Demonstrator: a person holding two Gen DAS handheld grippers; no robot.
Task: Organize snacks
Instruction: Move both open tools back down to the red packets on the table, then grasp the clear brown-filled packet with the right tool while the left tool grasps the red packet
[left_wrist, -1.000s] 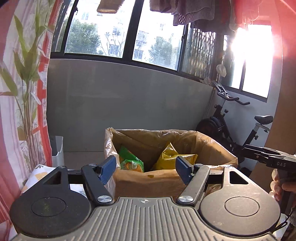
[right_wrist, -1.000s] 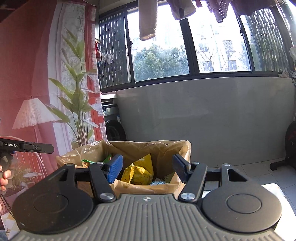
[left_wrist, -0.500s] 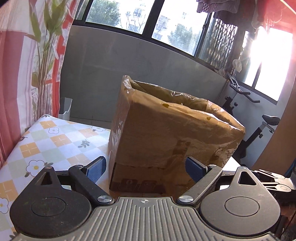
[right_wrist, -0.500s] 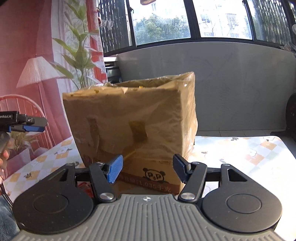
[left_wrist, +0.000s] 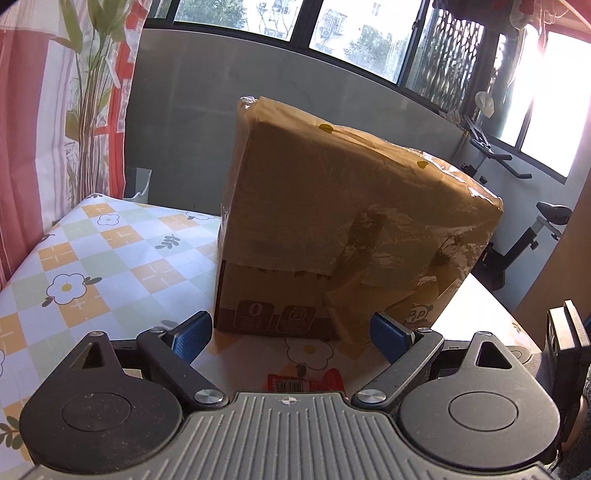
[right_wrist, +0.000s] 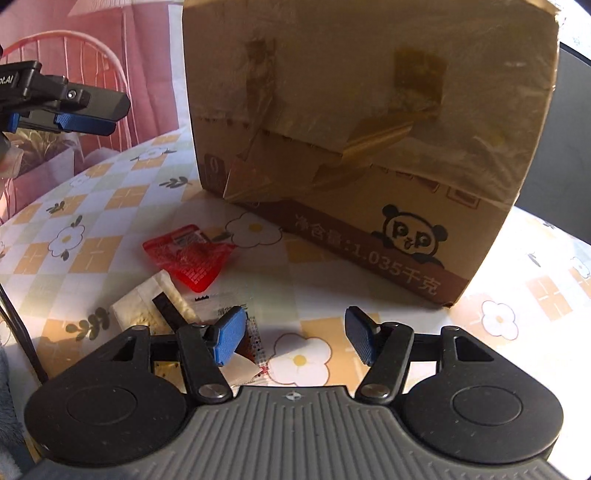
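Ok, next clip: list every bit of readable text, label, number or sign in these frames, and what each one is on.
"净含量:1.035千克" on the brown band along the cardboard box base, right wrist view.
"PP" on the panda logo printed on that box.
"ot.AI", cut off by the frame edge, on the left gripper body.
Two square handling signs on the box: too blurred to read.
Print on the red snack packet and the white packets: too small to read.

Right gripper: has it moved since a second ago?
Yes. The right gripper has come down: it looked into the open top of the cardboard box before, and now sits low at the box's base, above the snack packets on the tablecloth.
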